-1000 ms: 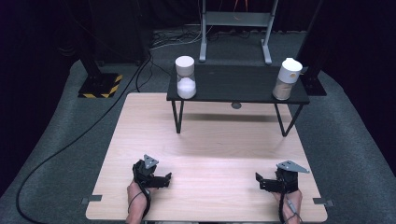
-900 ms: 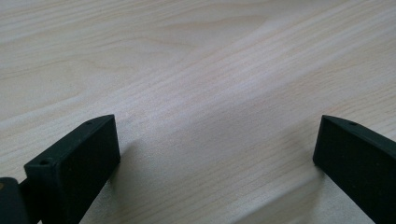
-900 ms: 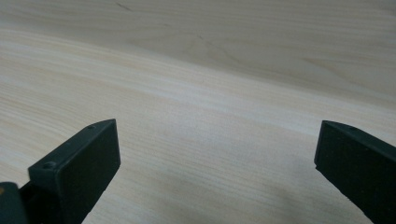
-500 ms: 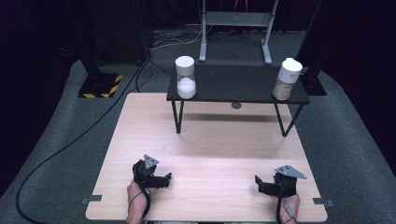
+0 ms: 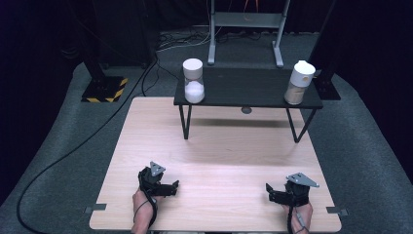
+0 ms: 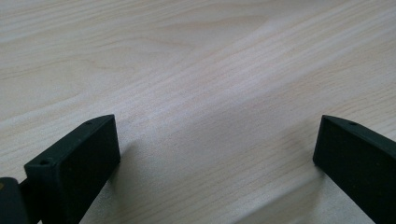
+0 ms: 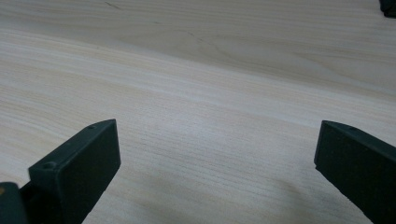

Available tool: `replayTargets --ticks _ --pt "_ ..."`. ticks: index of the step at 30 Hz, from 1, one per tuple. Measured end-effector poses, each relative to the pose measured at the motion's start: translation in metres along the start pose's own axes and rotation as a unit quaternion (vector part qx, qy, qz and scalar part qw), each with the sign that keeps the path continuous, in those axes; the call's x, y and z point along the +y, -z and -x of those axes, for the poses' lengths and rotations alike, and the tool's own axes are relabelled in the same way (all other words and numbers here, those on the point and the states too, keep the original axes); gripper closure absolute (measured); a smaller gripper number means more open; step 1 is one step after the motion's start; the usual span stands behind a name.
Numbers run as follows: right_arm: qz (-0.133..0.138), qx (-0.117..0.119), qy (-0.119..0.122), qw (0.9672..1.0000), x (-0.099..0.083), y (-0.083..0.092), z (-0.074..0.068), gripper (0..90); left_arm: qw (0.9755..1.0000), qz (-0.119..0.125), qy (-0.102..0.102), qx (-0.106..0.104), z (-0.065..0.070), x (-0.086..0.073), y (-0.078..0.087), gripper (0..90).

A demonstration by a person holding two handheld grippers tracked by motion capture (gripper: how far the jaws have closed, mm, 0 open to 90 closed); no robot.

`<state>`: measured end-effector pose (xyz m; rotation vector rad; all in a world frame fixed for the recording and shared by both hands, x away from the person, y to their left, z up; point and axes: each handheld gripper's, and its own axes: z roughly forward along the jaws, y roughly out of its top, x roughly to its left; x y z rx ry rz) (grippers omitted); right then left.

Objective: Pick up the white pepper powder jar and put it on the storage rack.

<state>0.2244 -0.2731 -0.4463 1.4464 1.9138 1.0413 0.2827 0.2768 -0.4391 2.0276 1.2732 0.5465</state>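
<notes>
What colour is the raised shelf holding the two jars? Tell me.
Black, top and legs; the raised shelf shows best in the high view.

The high view looks forward and down from above the person's side, far enough back to take in the whole wooden counter (image 5: 214, 146), the black shelf (image 5: 248, 87) standing on its far part and the dark floor around. The left gripper view sits low and close over the counter (image 6: 196, 70), looking along its own two fingers (image 6: 74, 163) at bare wood grain. The right gripper view does likewise, its fingers (image 7: 77, 163) rising from the bottom, and all three views share the counter (image 7: 196, 70).
</notes>
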Motion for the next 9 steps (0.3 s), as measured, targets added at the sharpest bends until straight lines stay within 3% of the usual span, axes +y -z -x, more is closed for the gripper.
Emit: replayTargets --ticks 9 --pt "-0.001 0.000 0.003 1.0000 0.0000 0.0001 -0.0006 0.0 1.0000 0.000 0.000 0.000 0.0000 0.0000 0.0000 0.3"
